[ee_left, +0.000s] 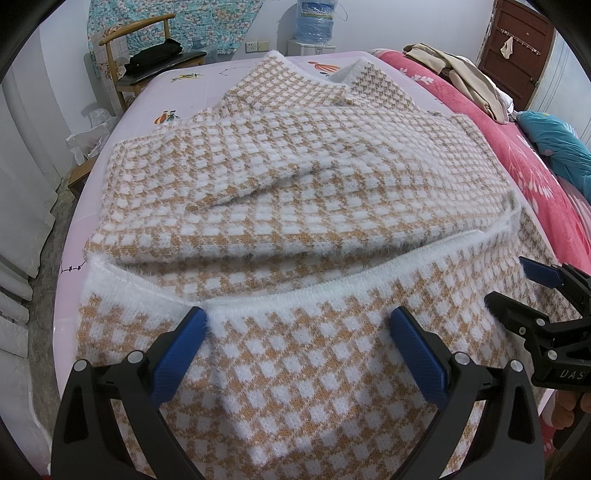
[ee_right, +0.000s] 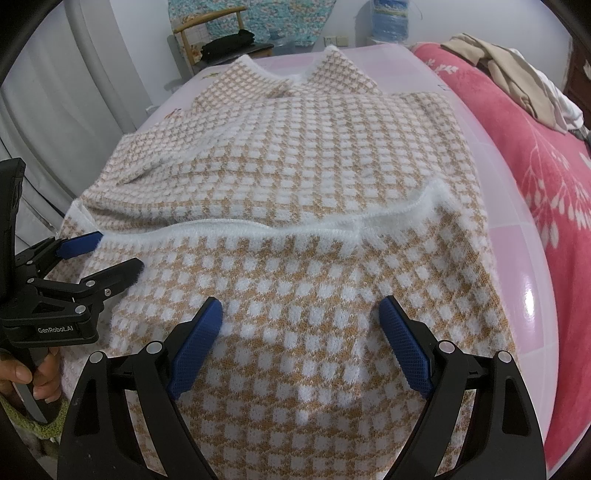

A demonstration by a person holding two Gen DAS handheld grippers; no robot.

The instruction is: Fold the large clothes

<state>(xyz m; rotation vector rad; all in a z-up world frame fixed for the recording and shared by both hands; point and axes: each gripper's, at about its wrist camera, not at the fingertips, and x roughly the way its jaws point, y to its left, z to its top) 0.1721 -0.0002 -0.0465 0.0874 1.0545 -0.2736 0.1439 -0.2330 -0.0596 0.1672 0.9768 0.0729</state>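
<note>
I hold both grippers, left gripper (ee_left: 295,325) and right gripper (ee_right: 301,314), fingers apart, over the checked sweater (ee_left: 295,206) on the pink bed (ee_left: 74,236) beside the red blanket (ee_right: 535,155).

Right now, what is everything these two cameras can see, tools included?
Sweater: one, tan and white check with fluffy white hem, spread on the bed, bottom part folded up over the body.
Bed sheet: one, pale pink, under the sweater.
Blanket: one, red with white leaf print, along the bed's right side.
Clothes pile: beige and white, on the blanket.
Pillow: one, teal, far right.
Chair: one, wooden, beyond the bed, a black item on its seat.
Water bottle: one, blue, by the far wall.
Left gripper: black with blue pads, open over the folded part.
Right gripper: same, open.
</note>
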